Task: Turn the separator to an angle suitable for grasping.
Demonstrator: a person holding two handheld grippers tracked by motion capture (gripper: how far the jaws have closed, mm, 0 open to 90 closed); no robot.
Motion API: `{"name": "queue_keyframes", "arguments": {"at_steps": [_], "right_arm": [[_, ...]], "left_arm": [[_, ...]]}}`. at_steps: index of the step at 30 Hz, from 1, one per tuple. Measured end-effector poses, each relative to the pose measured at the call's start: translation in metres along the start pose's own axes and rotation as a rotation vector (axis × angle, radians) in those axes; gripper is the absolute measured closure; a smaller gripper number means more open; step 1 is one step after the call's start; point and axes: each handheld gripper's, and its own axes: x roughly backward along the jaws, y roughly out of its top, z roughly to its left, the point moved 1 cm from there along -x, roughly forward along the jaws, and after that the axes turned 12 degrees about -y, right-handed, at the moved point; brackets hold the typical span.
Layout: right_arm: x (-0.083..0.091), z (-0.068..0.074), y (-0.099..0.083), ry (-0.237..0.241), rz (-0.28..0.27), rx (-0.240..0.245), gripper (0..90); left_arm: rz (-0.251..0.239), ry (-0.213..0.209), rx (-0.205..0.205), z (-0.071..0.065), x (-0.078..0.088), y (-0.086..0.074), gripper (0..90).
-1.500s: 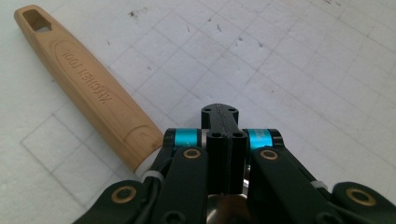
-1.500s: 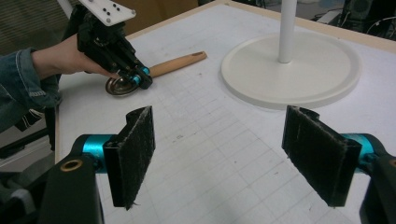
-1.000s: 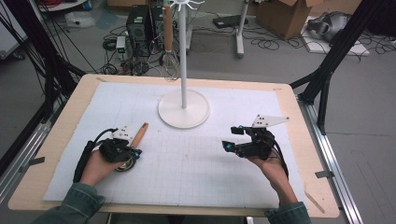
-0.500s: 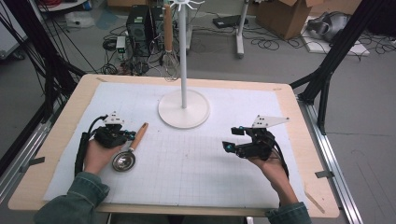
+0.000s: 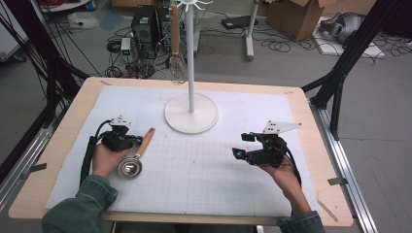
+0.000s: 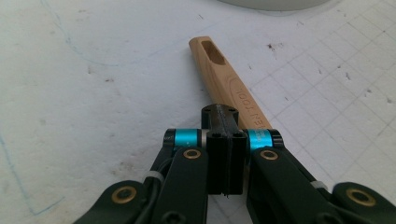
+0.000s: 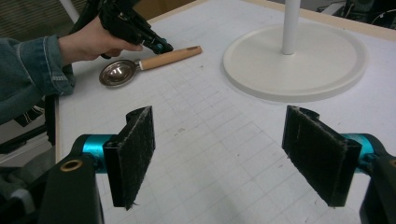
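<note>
Fingertips of the left gripper are clenched together, empty, just beside the wooden handle of the metal ladle in the high view; right gripper stands released, well apart. Left gripper view: closed jaws above the handle. Right gripper view: spread pads, ladle far beyond them, white stand base ahead.

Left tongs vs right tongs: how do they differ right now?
Left tongs are shut, pads together with nothing between them; right tongs stand wide open. Left tongs sit right over the wooden-handled spoon; right tongs hover above bare mat, away from the spoon. Both are hand-held and black, with blue collars.
</note>
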Motion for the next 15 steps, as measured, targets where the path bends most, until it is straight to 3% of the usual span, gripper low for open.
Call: {"name": "queue_keyframes", "arguments": {"at_steps": [6, 15], "right_arm": [[0.0, 0.0, -0.001, 0.0, 0.001, 0.0, 24.7], [-0.002, 0.0, -0.002, -0.001, 0.007, -0.001, 24.7]], "left_arm": [[0.004, -0.029, -0.012, -0.005, -0.003, 0.001, 89.7], [0.023, -0.105, -0.042, -0.014, -0.007, 0.003, 89.7]]}}
